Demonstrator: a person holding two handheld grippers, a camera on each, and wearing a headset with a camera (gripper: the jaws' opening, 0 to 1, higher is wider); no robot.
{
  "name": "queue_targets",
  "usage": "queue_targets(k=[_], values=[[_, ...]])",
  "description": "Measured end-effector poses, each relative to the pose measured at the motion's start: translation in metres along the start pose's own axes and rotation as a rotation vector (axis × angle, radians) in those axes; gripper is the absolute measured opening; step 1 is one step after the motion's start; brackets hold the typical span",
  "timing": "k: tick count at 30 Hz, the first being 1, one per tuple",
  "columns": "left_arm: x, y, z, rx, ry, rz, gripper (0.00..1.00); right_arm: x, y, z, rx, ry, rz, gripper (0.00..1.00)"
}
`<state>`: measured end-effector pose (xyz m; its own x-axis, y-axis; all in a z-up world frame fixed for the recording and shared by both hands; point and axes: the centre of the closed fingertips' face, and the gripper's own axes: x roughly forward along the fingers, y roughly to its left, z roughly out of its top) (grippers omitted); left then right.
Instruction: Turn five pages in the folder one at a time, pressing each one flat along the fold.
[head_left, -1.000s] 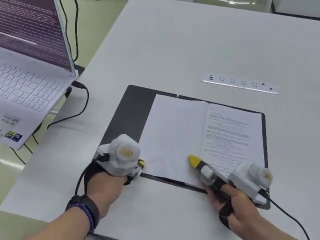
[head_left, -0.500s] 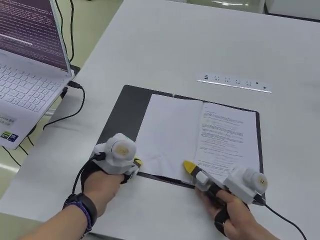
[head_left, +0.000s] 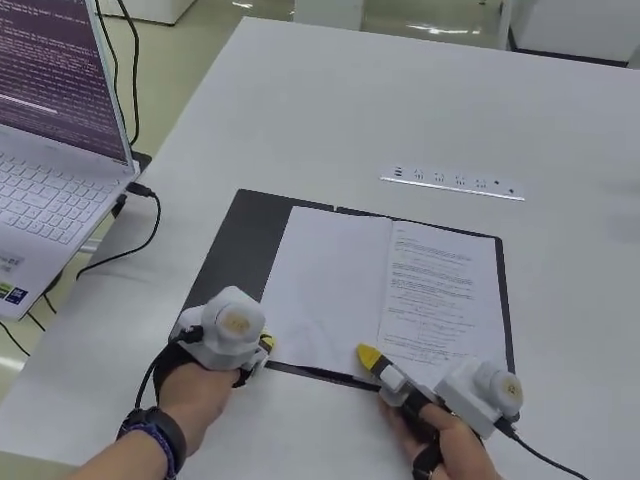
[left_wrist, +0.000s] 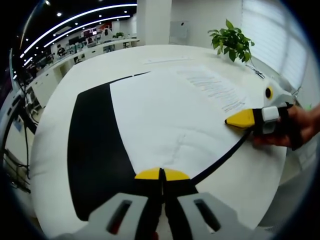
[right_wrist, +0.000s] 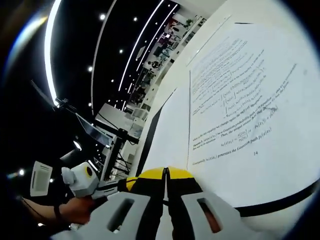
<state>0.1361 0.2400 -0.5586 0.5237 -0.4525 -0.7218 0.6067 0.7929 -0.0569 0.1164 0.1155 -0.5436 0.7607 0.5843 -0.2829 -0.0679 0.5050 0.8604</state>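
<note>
Right gripper (head_left: 368, 355), tips together, has slid down the fold (head_left: 385, 280) to the folder's (head_left: 240, 240) near edge. Left gripper (left_wrist: 161, 173), also closed, rests at the page corner. Crease stroke likely done.

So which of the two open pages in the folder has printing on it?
The printed page, nearer the right gripper, is covered in lines of text. The blank page, nearer the left gripper, is plain white.

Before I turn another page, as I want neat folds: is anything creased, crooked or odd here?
The blank left page shows a faint crease near its lower edge, just ahead of the left gripper. Otherwise the folder lies flat; nothing else stands out.
</note>
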Motion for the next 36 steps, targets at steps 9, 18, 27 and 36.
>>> queue_targets(k=[9, 18, 27, 36], values=[[0.000, -0.004, 0.000, -0.022, 0.005, -0.040, 0.04, -0.012, 0.002, -0.002, 0.007, -0.014, -0.040, 0.03], [-0.009, -0.015, 0.013, -0.069, 0.002, -0.060, 0.23, -0.027, 0.003, 0.003, 0.019, -0.050, -0.070, 0.14], [-0.028, -0.025, 0.026, -0.103, -0.049, -0.069, 0.34, -0.044, 0.002, 0.019, -0.010, -0.064, -0.093, 0.25], [-0.048, -0.026, 0.039, -0.085, -0.102, -0.067, 0.37, -0.065, -0.004, 0.037, -0.112, -0.069, -0.131, 0.32]])
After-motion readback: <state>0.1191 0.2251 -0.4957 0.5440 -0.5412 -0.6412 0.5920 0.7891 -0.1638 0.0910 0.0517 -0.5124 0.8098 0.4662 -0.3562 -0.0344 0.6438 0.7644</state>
